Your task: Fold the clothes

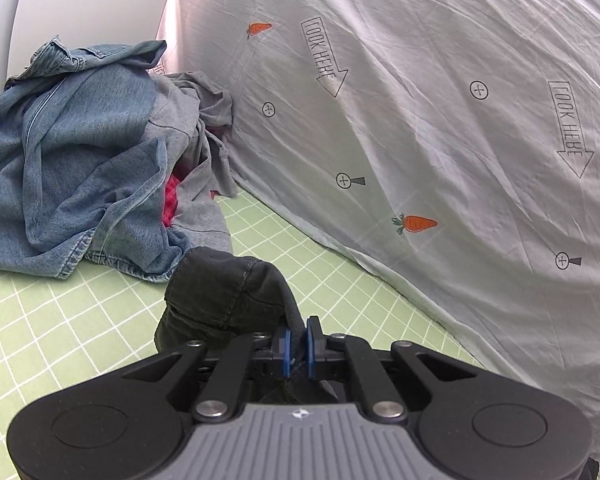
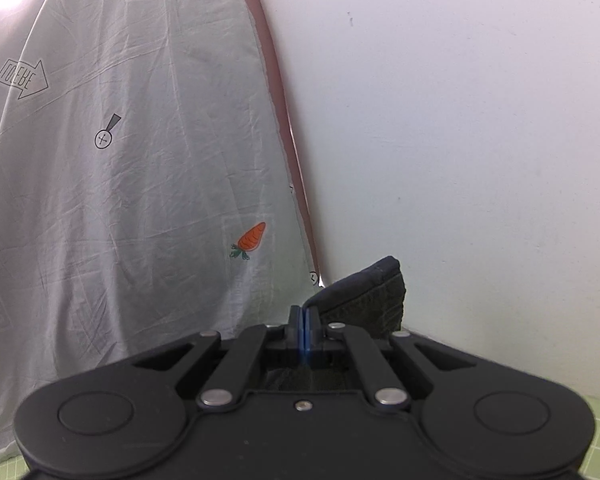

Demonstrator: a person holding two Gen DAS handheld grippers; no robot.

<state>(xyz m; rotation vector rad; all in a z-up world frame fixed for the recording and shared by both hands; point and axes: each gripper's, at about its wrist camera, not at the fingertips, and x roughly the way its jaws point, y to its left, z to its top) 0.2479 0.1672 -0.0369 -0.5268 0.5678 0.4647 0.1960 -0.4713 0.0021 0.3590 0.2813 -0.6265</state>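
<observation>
A dark, almost black garment (image 1: 220,292) with stitched seams bunches just ahead of my left gripper (image 1: 298,338), whose blue pads are shut on a fold of it, lifted above the green checked mat (image 1: 80,320). In the right wrist view my right gripper (image 2: 305,330) is shut with its pads pressed together on an edge of the same dark garment (image 2: 368,300), which sticks up to the right of the fingers. A heap of unfolded clothes lies at the left: a blue denim shirt (image 1: 72,168) over a grey top (image 1: 204,128), with a bit of red fabric (image 1: 172,200) beneath.
A pale sheet (image 1: 420,120) printed with carrots and arrows hangs along the back of the mat, also filling the left of the right wrist view as the pale sheet (image 2: 120,160). A plain white wall (image 2: 460,140) stands to the right of it.
</observation>
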